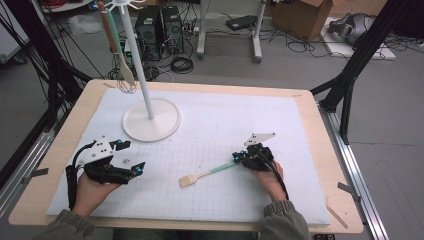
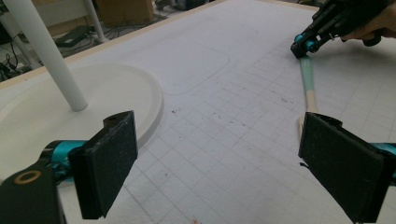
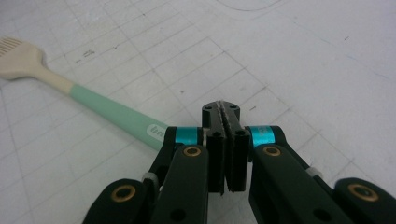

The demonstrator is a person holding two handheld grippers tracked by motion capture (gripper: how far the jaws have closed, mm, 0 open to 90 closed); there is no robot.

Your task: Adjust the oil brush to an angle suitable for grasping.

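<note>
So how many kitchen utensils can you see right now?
2. A brush with a green handle lies on the white mat by the right gripper. A whisk hangs from the white stand at the far left. Nothing seems hidden.

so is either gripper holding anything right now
The right gripper looks shut with nothing between its jaws, beside the mint-handled wooden spatula. The left gripper is open.
</note>
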